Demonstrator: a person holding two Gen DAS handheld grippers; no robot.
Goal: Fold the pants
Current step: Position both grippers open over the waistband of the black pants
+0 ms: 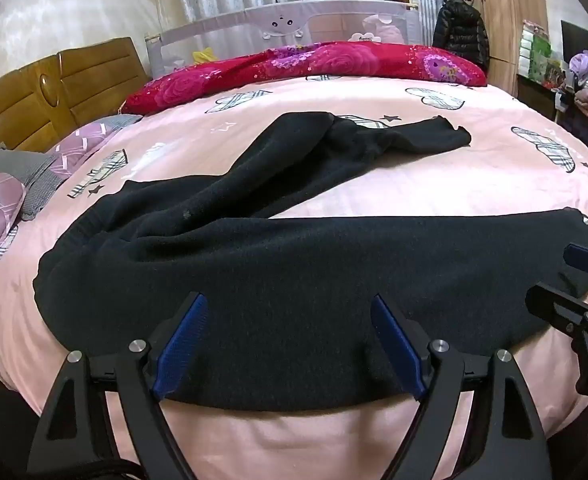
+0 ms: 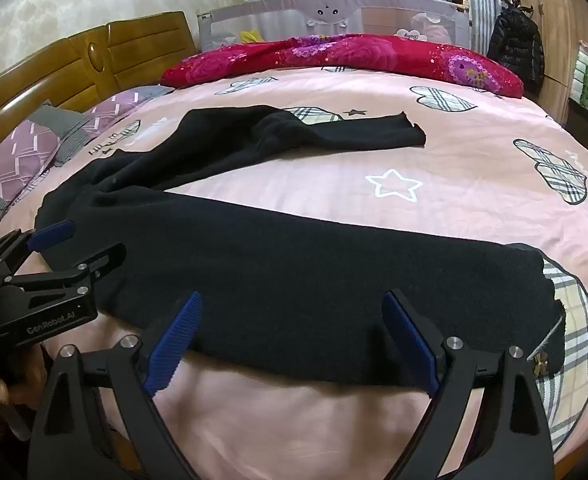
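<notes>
The soft black knit pants (image 1: 294, 272) lay spread out on the bed with the pink sheet (image 1: 374, 196). One leg stretched sideways right in front of both sets of fingers, and the other leg reached off toward the red flowery blanket (image 1: 314, 62) far ahead. The left gripper (image 1: 289, 348) had its blue fingers (image 1: 181, 348) spread wide over the near edge of the pants. The right gripper (image 2: 294, 344) had its fingers (image 2: 171, 346) spread wide too, holding nothing.
</notes>
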